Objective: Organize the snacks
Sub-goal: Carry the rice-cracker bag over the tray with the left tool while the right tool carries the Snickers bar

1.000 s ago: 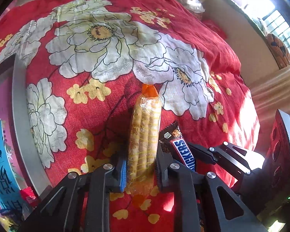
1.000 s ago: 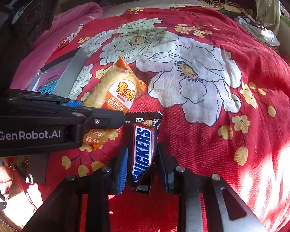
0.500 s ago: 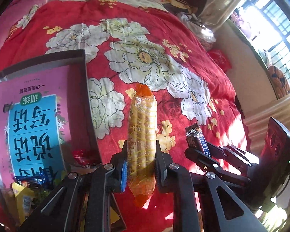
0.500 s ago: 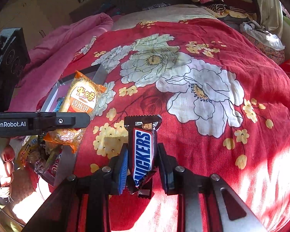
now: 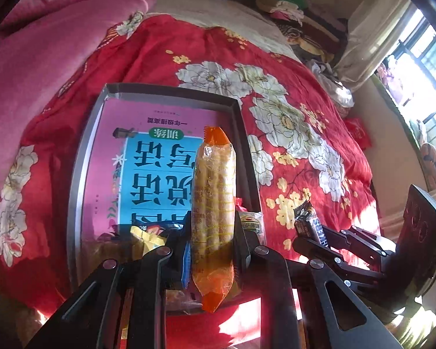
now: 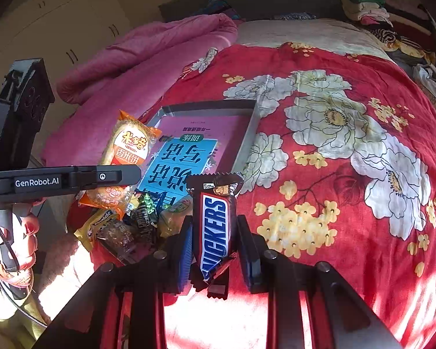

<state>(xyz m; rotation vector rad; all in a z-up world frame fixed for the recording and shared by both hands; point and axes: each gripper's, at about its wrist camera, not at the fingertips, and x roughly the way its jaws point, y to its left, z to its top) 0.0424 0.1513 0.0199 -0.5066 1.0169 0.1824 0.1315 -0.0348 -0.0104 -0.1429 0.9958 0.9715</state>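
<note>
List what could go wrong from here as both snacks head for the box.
1. The left gripper pinches the rice cracker pack low, so its long top could tip or slip out.
2. Snacks already crowd the near end of the grey box; dropping there could spill some over the wall.
3. The right gripper with the Snickers bar is close by; they could collide.

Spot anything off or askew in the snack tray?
Yes: the gray tray holds a pink and blue book filling its floor, and the loose snacks are heaped at its near end, some apparently spilling over the edge.
</note>
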